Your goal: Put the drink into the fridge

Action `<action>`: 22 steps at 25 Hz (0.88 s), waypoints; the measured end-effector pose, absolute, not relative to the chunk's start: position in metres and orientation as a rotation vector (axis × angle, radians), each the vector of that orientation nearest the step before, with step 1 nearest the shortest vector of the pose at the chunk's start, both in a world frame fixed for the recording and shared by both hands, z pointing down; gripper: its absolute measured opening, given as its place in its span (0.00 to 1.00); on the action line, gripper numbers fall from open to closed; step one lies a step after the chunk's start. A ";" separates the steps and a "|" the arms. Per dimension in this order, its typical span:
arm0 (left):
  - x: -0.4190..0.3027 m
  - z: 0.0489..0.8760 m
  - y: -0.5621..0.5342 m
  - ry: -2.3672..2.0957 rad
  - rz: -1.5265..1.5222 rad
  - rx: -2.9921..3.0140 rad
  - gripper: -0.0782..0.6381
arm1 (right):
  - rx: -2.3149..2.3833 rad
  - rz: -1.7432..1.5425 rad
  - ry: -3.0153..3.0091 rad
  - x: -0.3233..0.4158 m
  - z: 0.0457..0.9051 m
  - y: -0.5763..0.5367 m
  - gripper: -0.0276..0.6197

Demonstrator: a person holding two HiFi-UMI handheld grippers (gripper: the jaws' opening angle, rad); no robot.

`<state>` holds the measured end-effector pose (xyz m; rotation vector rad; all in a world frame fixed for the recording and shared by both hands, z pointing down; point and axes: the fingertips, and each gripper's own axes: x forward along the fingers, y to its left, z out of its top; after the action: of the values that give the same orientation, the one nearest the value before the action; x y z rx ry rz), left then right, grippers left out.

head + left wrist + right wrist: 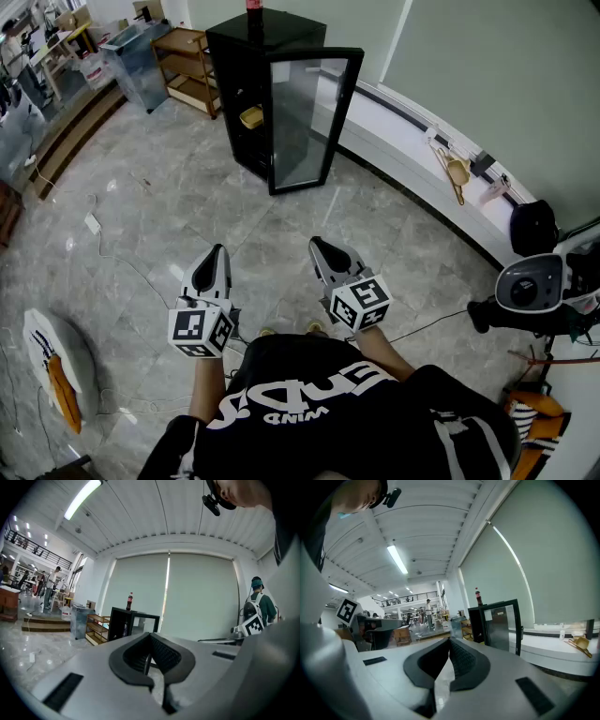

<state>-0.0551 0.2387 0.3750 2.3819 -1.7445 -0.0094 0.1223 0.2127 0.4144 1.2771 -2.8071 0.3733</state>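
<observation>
The drink, a cola bottle with a red cap point(253, 6), stands upright on top of a small black fridge point(246, 56) across the floor. The fridge's glass door point(307, 117) is swung open. My left gripper point(220, 249) and right gripper point(317, 242) are held side by side in front of the person's body, pointing toward the fridge and well short of it. Both are shut and empty. In the left gripper view the bottle point(129, 601) shows above the closed jaws point(150, 635). In the right gripper view the bottle point(478, 596) tops the fridge beyond the closed jaws point(449, 641).
A yellow item point(250, 116) lies on a shelf inside the fridge. A wooden rack point(189, 66) and a clear bin point(141, 58) stand left of it. A white ledge point(422, 155) curves along the right wall. Cables point(122, 262) lie on the marble floor.
</observation>
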 end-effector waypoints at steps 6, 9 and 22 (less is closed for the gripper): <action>-0.055 0.373 0.235 -1.742 -0.024 2.386 0.12 | 1.256 0.360 -2.819 0.121 0.412 0.209 0.08; -0.056 0.371 0.236 -1.737 -0.026 2.390 0.12 | 1.270 0.360 -2.828 0.121 0.408 0.208 0.08; -0.096 0.381 0.241 -1.692 0.011 2.426 0.12 | 1.313 0.374 -2.803 0.084 0.420 0.218 0.08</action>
<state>-0.0956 0.2411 0.3806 2.4260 -1.6921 0.0113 0.0841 0.2183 0.4204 1.3133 -2.8026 0.3742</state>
